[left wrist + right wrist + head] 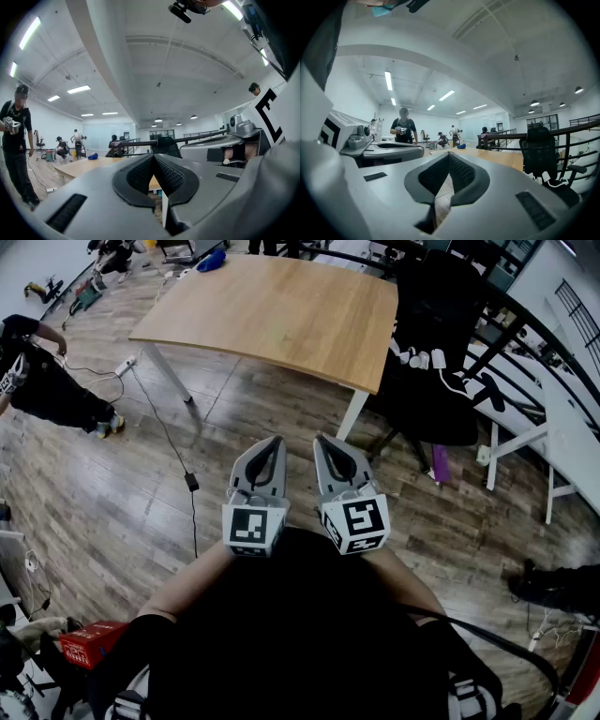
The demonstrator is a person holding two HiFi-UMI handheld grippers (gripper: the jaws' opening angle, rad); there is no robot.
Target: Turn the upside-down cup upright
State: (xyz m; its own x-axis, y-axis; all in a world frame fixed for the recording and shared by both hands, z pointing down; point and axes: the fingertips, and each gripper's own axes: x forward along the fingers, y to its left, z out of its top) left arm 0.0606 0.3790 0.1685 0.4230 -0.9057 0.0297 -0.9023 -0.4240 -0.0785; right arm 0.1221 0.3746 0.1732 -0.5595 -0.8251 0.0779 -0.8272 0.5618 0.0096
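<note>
- The cup cannot be made out in any of the three views.
- It is in neither gripper: the left gripper (272, 444) and the right gripper (323, 442) each have their jaws pressed together with nothing between them, side by side and pointing level.

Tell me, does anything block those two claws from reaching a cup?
No cup shows in any view. Both the left gripper and right gripper, shut and empty, hang short of the wooden table; only floor lies between.
</note>
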